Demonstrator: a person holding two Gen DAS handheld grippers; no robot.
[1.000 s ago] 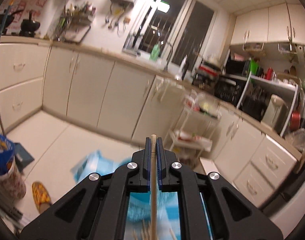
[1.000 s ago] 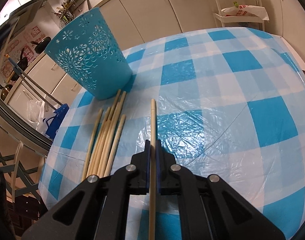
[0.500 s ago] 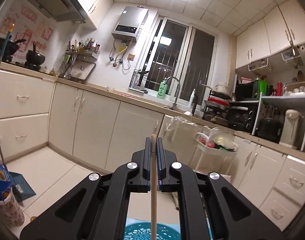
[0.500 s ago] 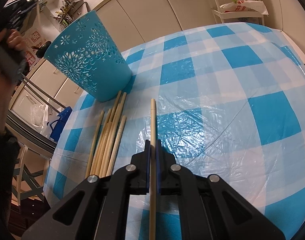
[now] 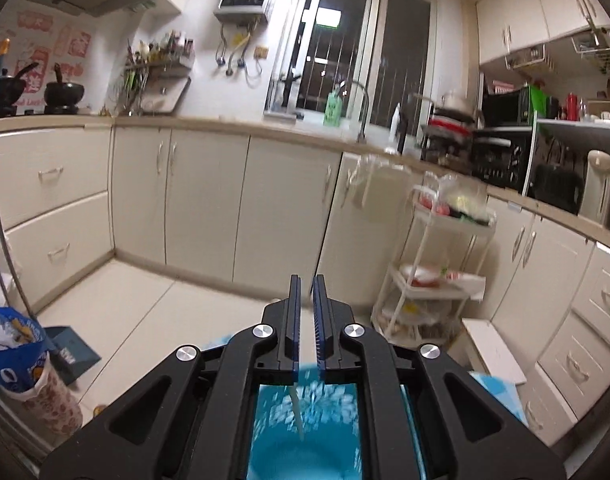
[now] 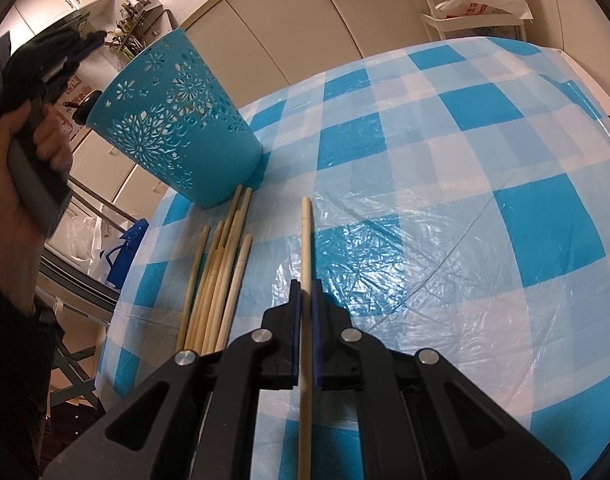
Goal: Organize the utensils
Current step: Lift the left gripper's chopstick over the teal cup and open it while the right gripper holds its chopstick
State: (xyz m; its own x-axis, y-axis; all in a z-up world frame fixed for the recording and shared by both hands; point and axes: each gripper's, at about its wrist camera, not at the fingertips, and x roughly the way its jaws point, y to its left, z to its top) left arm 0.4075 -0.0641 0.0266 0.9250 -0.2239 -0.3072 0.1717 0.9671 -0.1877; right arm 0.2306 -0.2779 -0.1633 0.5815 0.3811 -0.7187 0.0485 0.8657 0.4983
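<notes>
My left gripper (image 5: 307, 280) is slightly open and empty, held right over the teal perforated basket (image 5: 305, 428). A wooden chopstick (image 5: 296, 410) shows blurred below the jaws, inside the basket. My right gripper (image 6: 305, 284) is shut on another wooden chopstick (image 6: 305, 232), held just above the checked tablecloth (image 6: 445, 184). In the right wrist view the basket (image 6: 173, 120) stands at the table's far left, with my left gripper (image 6: 45, 64) above it. Several loose chopsticks (image 6: 219, 268) lie in a pile in front of the basket, left of my right gripper.
The round table's edge (image 6: 117, 320) runs close to the left of the pile. Kitchen cabinets (image 5: 205, 200) and a white trolley rack (image 5: 433, 272) stand beyond the table. A snack bag (image 5: 13, 356) and metal rail (image 5: 1, 208) are at left.
My left gripper tilted down over the basket, opened, and let its chopstick drop into the basket. My right gripper has stayed put, holding its chopstick.
</notes>
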